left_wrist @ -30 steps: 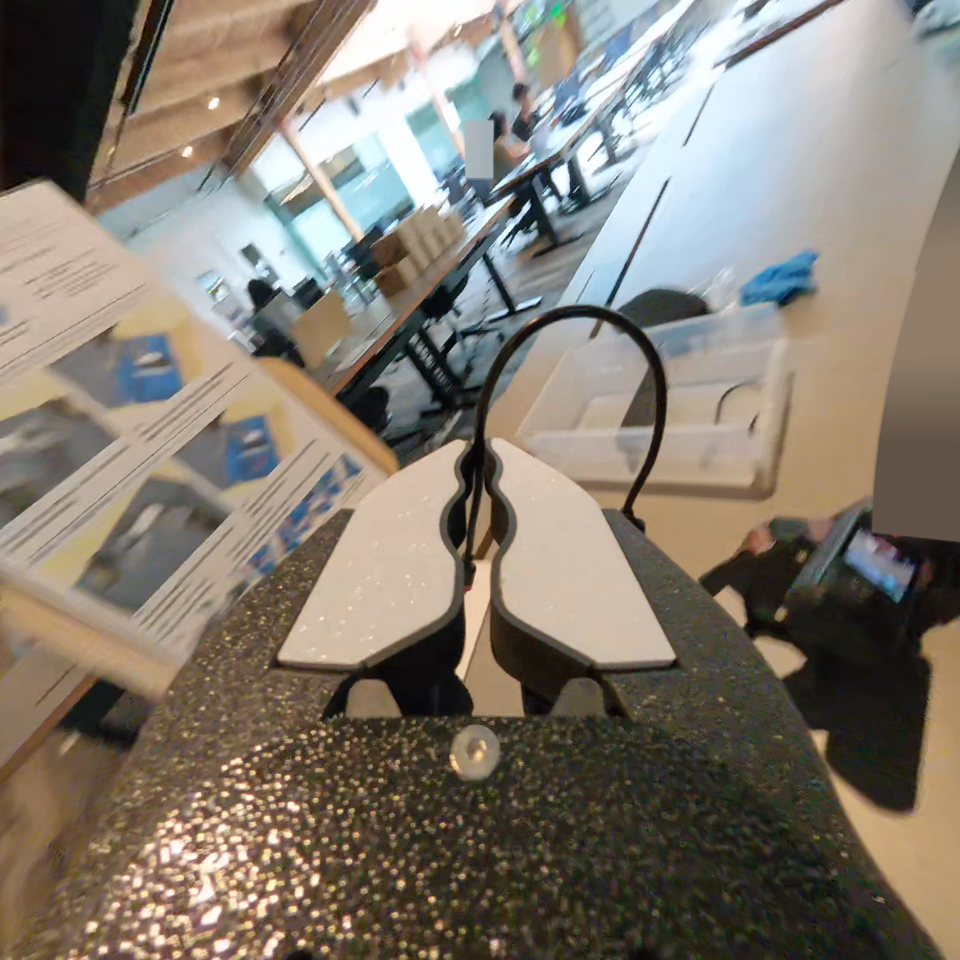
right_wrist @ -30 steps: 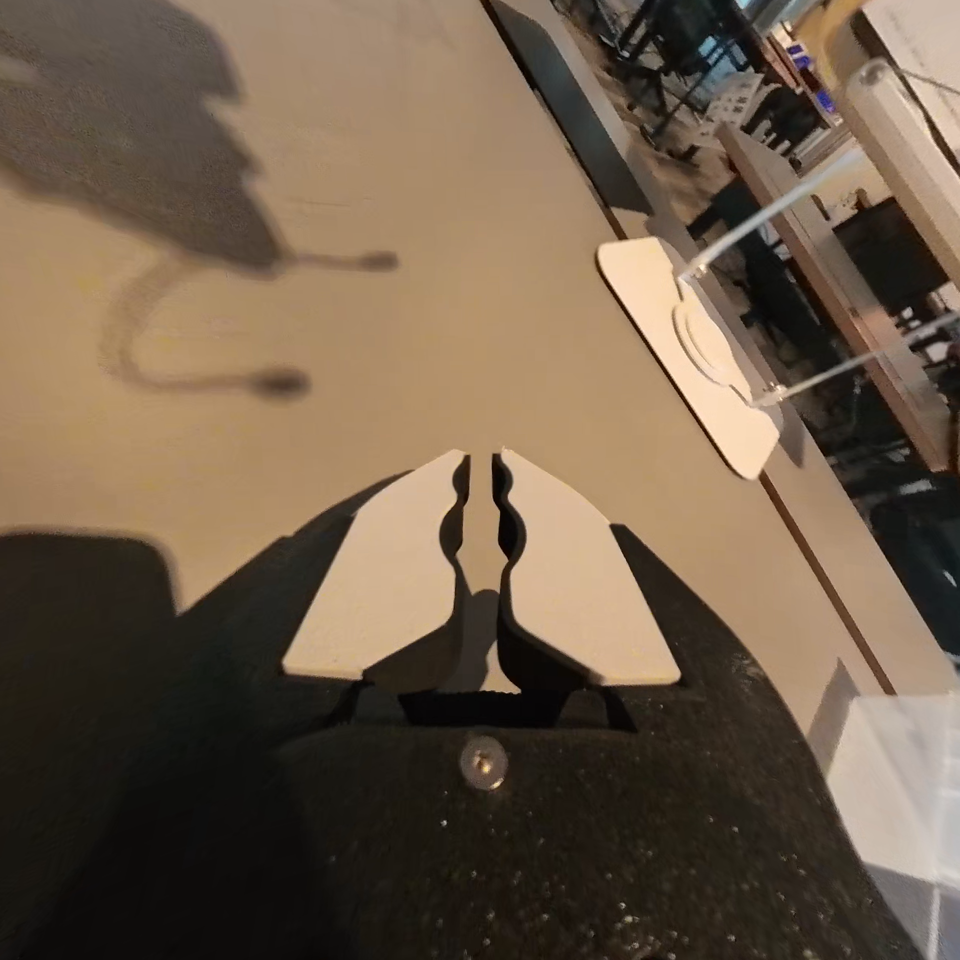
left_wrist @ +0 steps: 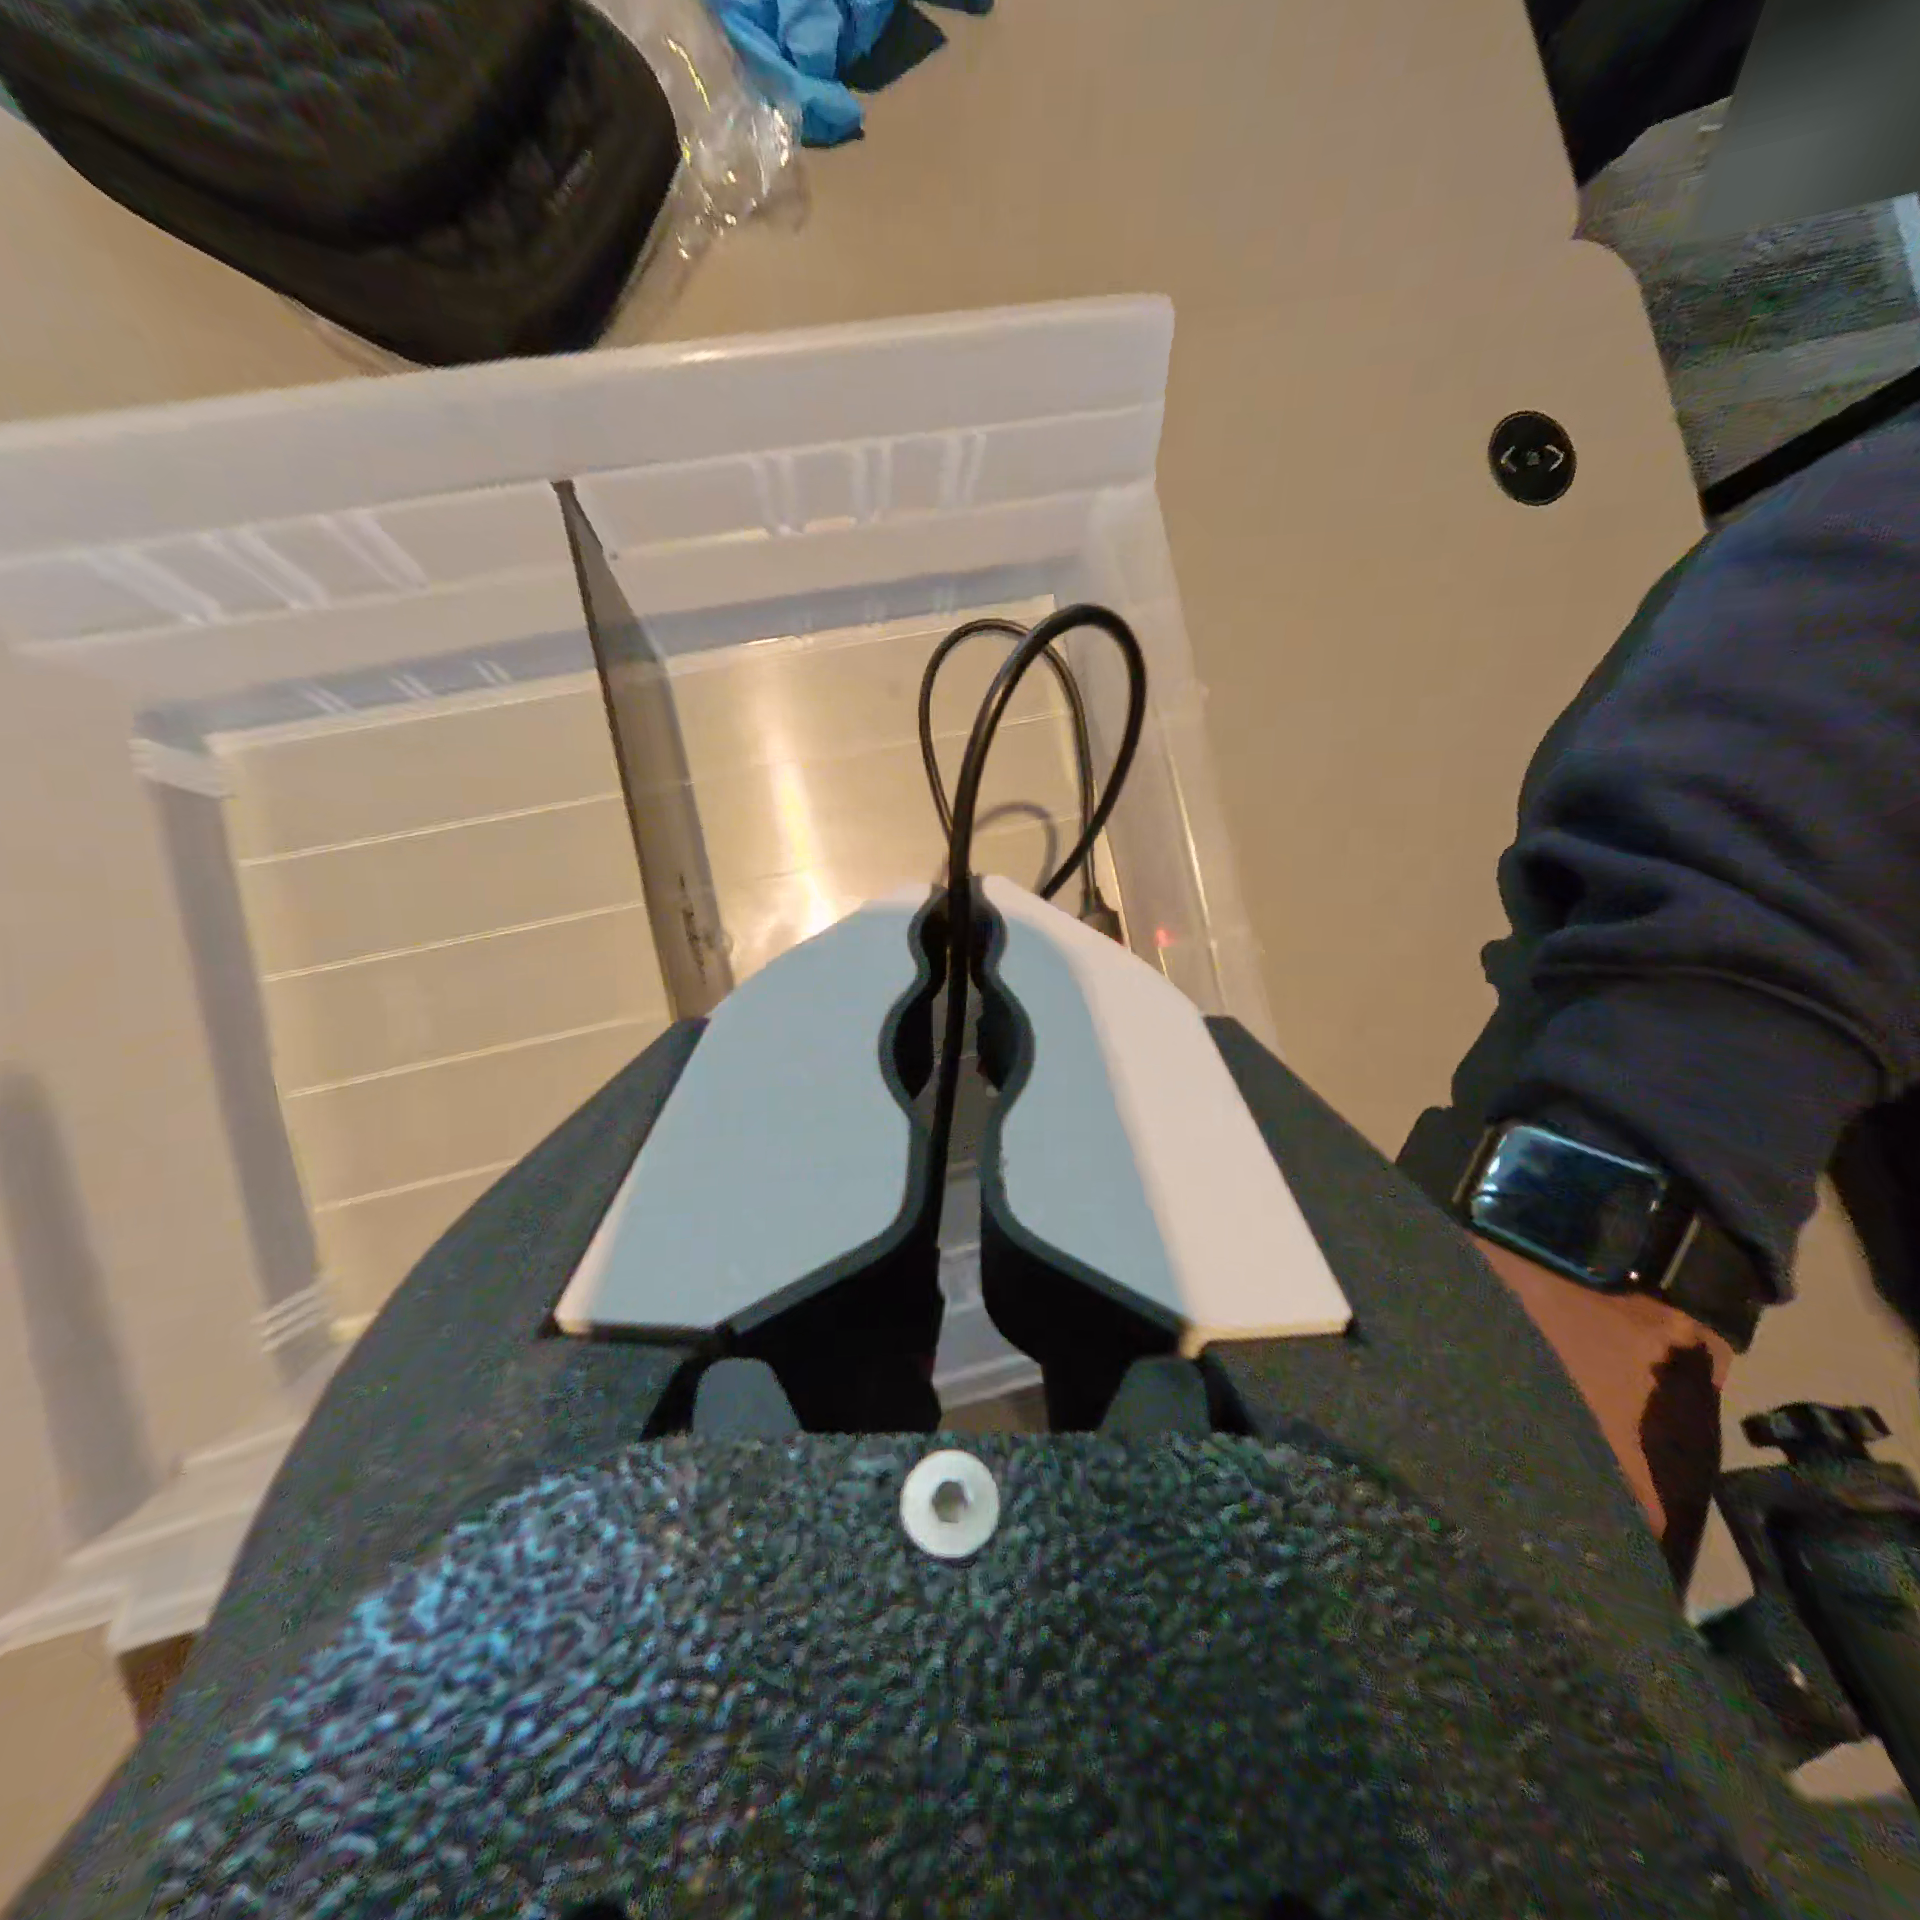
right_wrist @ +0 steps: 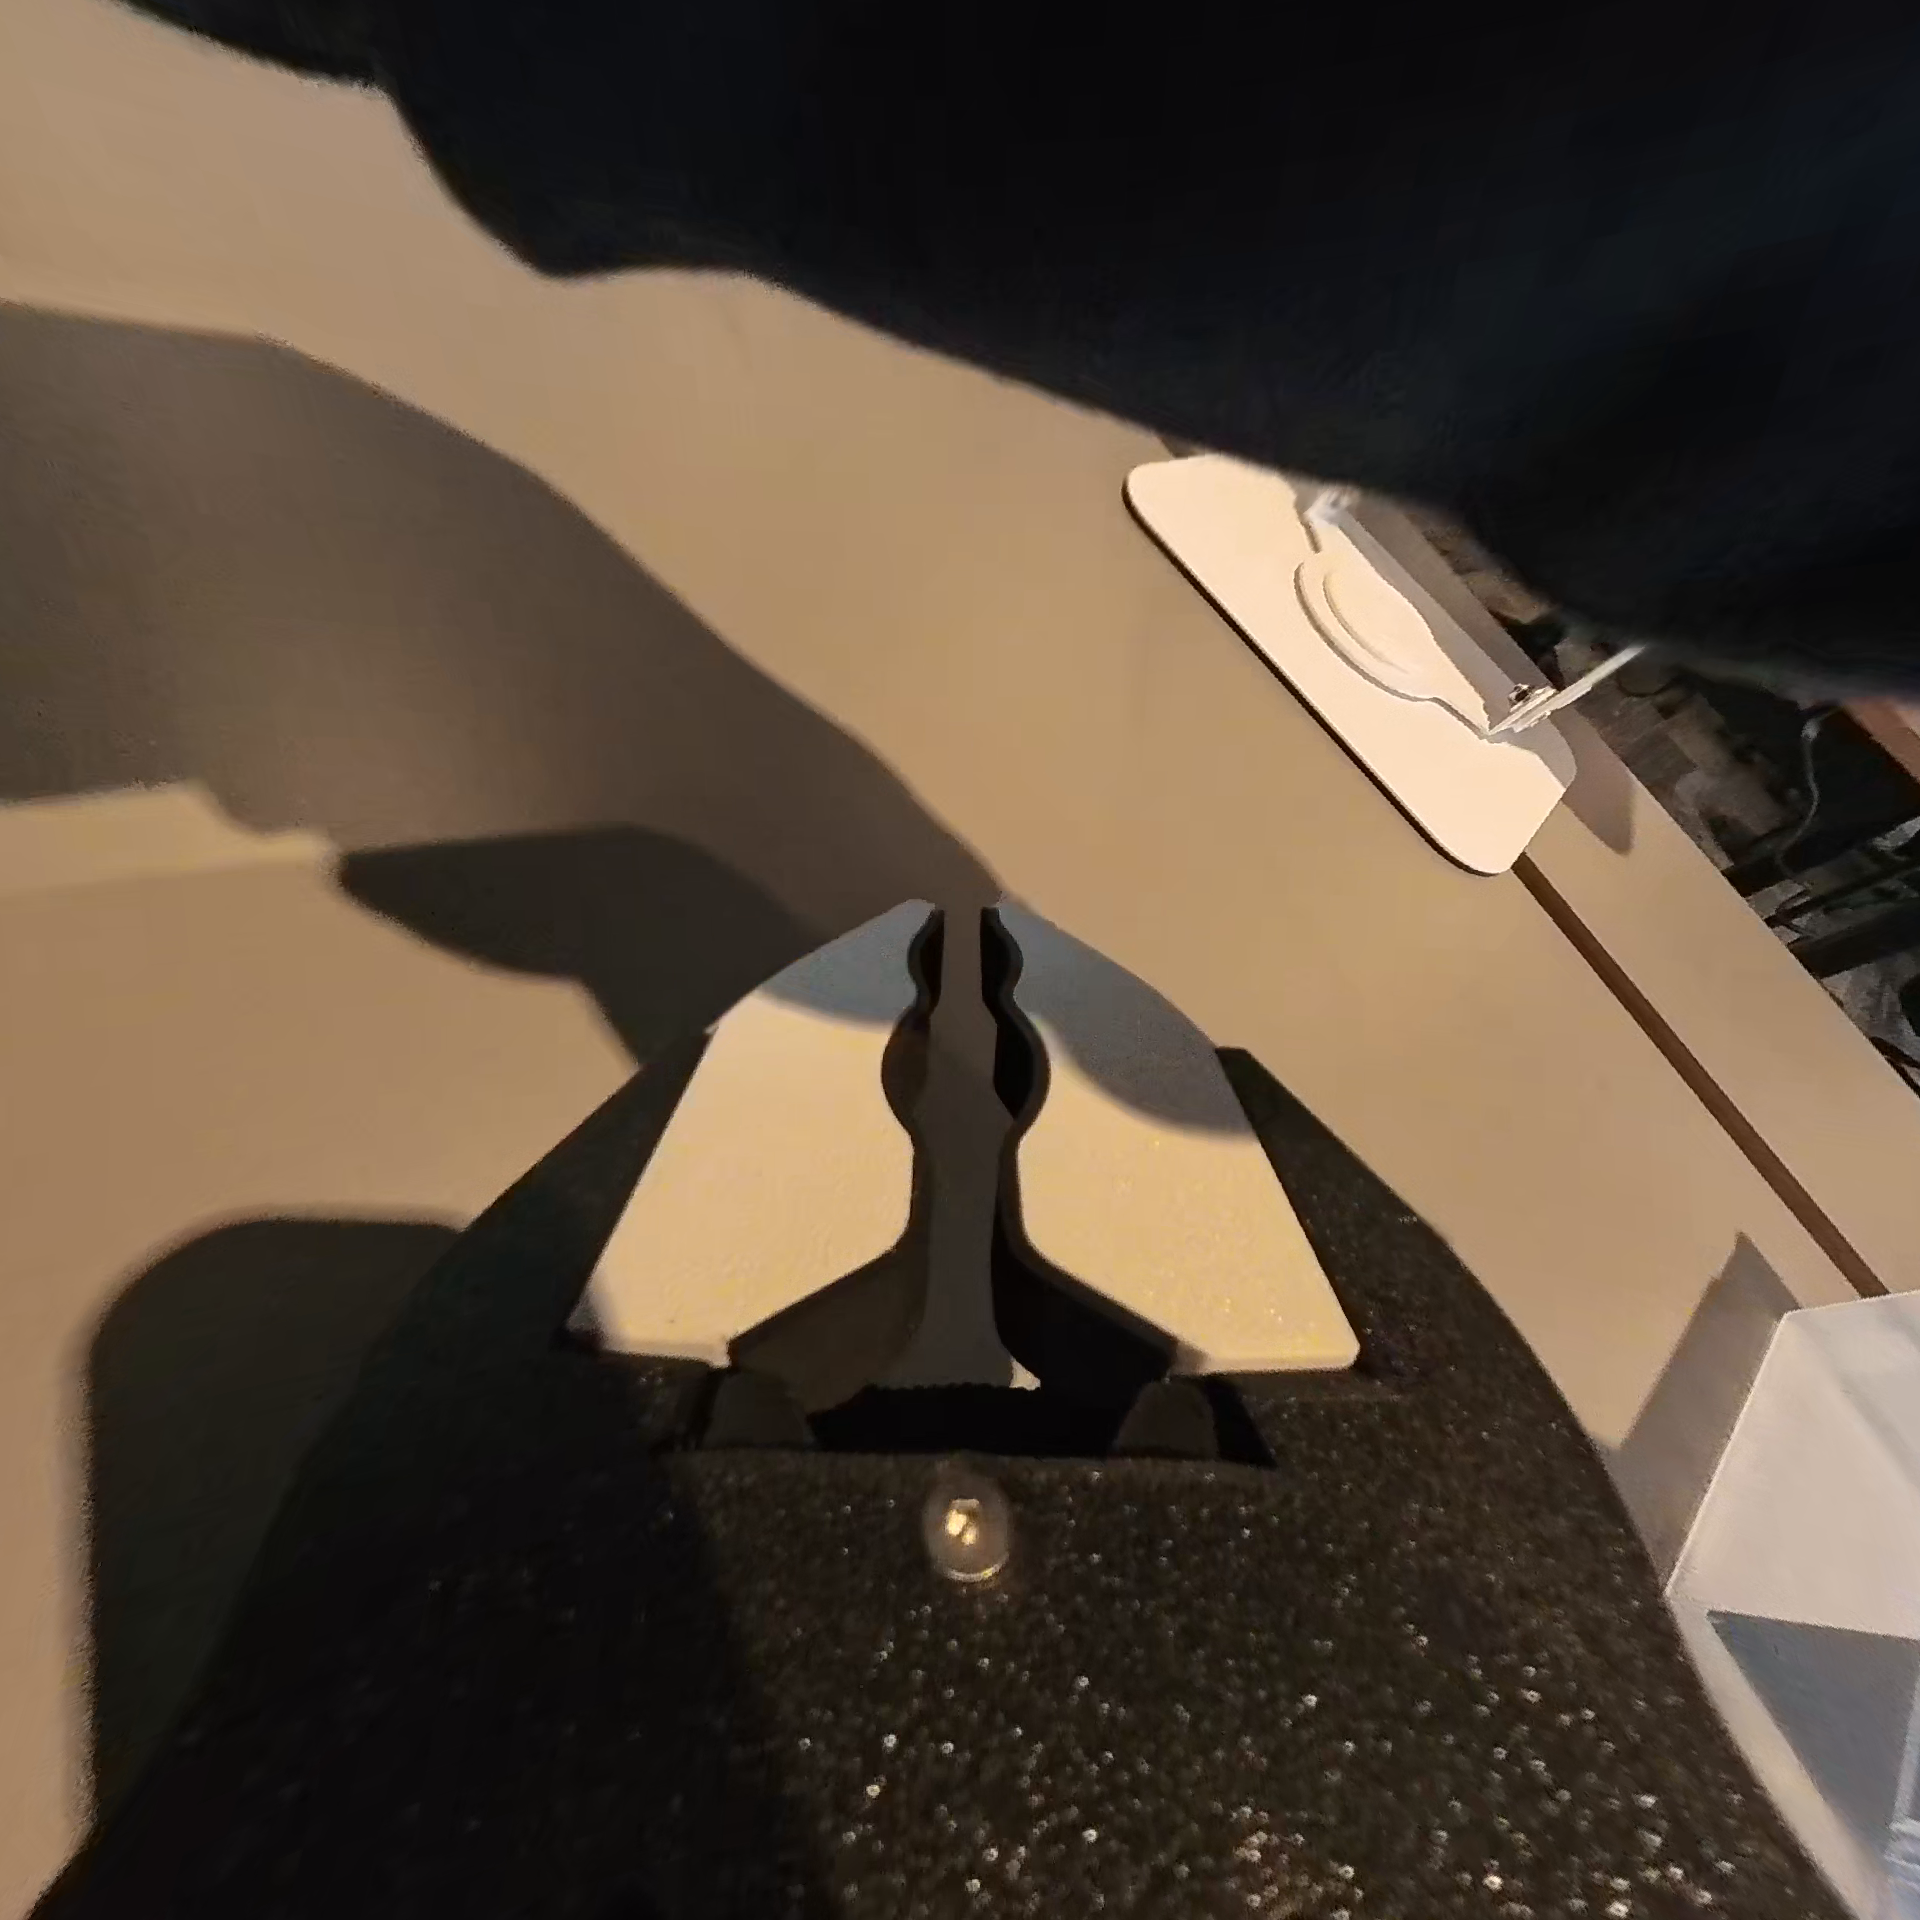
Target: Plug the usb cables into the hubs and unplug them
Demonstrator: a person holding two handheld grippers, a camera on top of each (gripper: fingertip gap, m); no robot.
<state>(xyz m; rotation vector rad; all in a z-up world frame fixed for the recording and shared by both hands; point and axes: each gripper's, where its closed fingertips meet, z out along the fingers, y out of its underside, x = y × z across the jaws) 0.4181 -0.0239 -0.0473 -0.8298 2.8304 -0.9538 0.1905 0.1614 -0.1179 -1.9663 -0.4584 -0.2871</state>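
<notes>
My left gripper [left_wrist: 961, 894] is shut on a thin black USB cable [left_wrist: 1023, 717]. The cable loops up from between the fingers and hangs back down, its plug end [left_wrist: 1099, 916] by the right fingertip. The gripper hangs over a clear plastic bin [left_wrist: 582, 384] on the tan table. My right gripper [right_wrist: 961, 920] is shut and empty, held just above the bare tan table [right_wrist: 727, 582] in shadow. No hub shows in either view.
A grey pen-like stick [left_wrist: 655, 790] lies in the bin. A black bag [left_wrist: 343, 156] and blue cloth [left_wrist: 800, 62] lie beyond it. A person's sleeve and wristwatch [left_wrist: 1569, 1210] are at the right. A white stand base [right_wrist: 1351, 665] and a clear bin corner [right_wrist: 1808, 1538] sit by the table edge. There is about 30 cm between the tips of the two grippers.
My left gripper has tipped down from facing the room to hang over the clear bin, cable still held. A dark sleeve has come across the top of the right wrist view.
</notes>
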